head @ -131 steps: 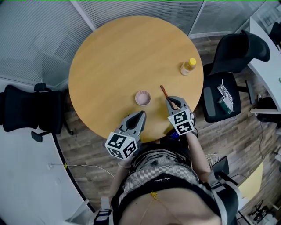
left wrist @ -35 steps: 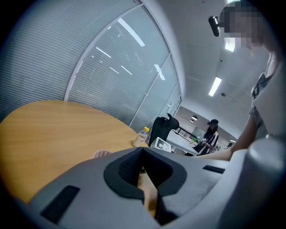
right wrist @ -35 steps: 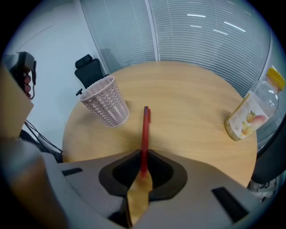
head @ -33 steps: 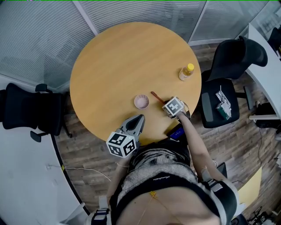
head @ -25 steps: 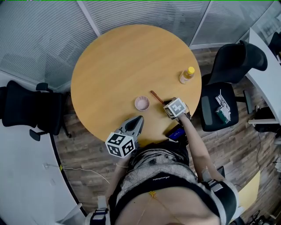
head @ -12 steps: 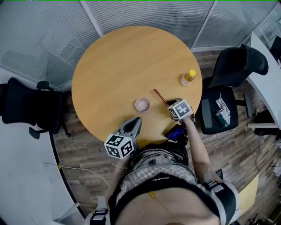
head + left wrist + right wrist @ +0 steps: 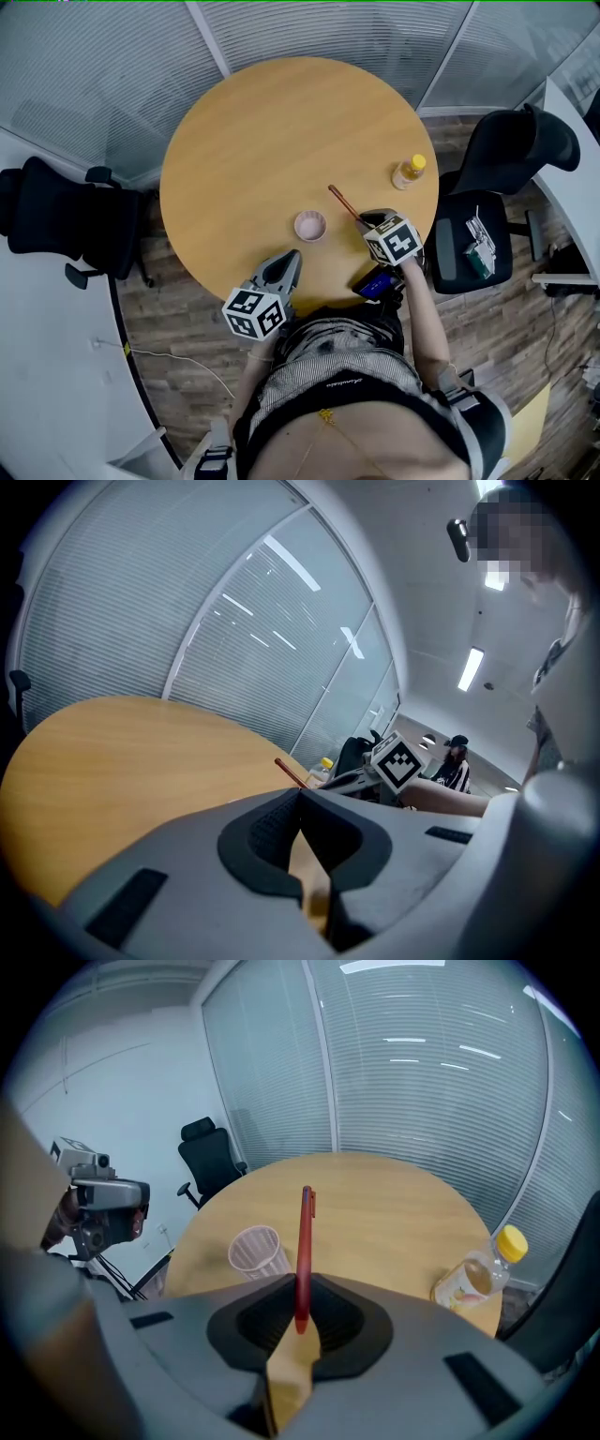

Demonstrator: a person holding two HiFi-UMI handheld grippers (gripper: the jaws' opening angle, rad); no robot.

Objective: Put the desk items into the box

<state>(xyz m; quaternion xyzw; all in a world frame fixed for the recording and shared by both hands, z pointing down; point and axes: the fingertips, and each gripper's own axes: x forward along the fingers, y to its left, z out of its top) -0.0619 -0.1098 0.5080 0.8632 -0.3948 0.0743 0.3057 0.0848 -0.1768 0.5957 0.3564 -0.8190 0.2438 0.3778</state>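
A red pen [image 7: 305, 1241] stands out forward from my right gripper [image 7: 302, 1283], which is shut on its lower end. In the head view the red pen [image 7: 342, 201] hangs over the round wooden table [image 7: 272, 131], with the right gripper [image 7: 367, 221] near the table's front right edge. A pink mesh cup [image 7: 309, 226] stands upright just left of the pen. My left gripper [image 7: 289, 258] hovers at the table's near edge, below the cup, shut with nothing between its jaws. In the left gripper view the left gripper [image 7: 300, 794] points across the tabletop toward the pen [image 7: 289, 772].
A small clear bottle with a yellow cap [image 7: 408, 172] stands near the table's right edge. A blue item [image 7: 375, 281] shows just past the near edge, under the right arm. Black office chairs stand at the left [image 7: 66, 225] and right [image 7: 506, 150].
My right gripper has risen from the tabletop with the red pen in it. The left gripper has stayed by the near edge.
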